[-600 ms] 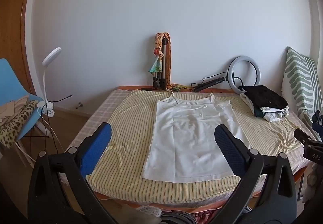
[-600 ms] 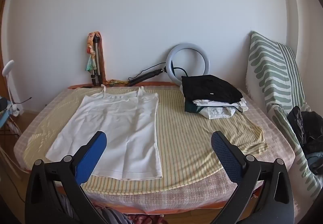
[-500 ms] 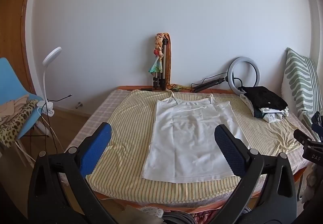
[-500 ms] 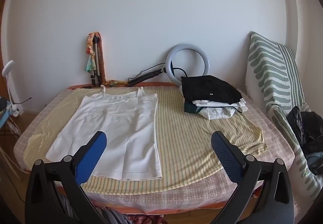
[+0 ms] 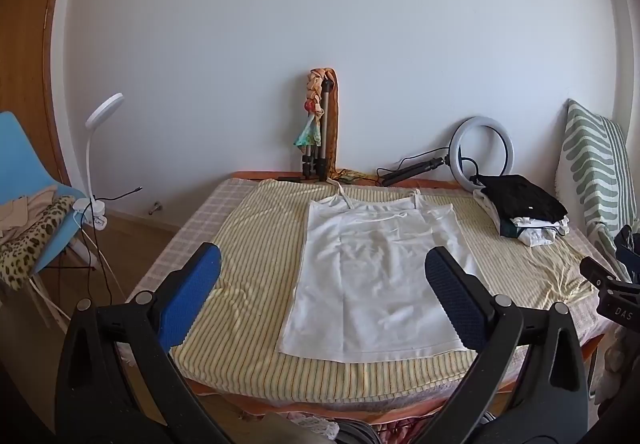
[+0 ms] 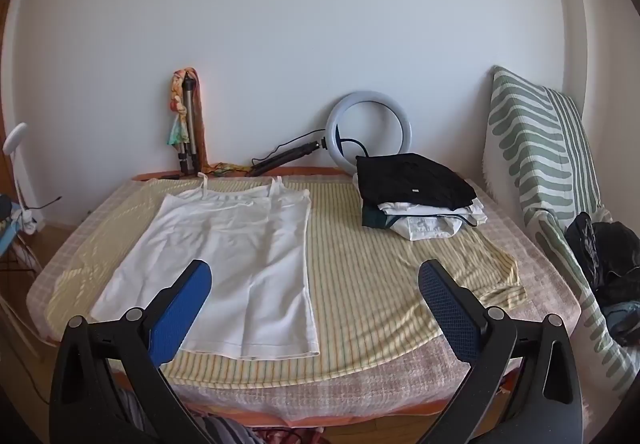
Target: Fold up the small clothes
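striped bed cover (image 5: pixel 256 252), one white camisole (image 5: pixel 380 276), one folded stack (image 6: pixel 420 203)

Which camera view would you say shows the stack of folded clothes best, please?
The right wrist view: the stack of folded clothes sits near centre, its black top piece and white layers distinct. In the left wrist view the same stack sits toward the right edge, smaller and more distorted.
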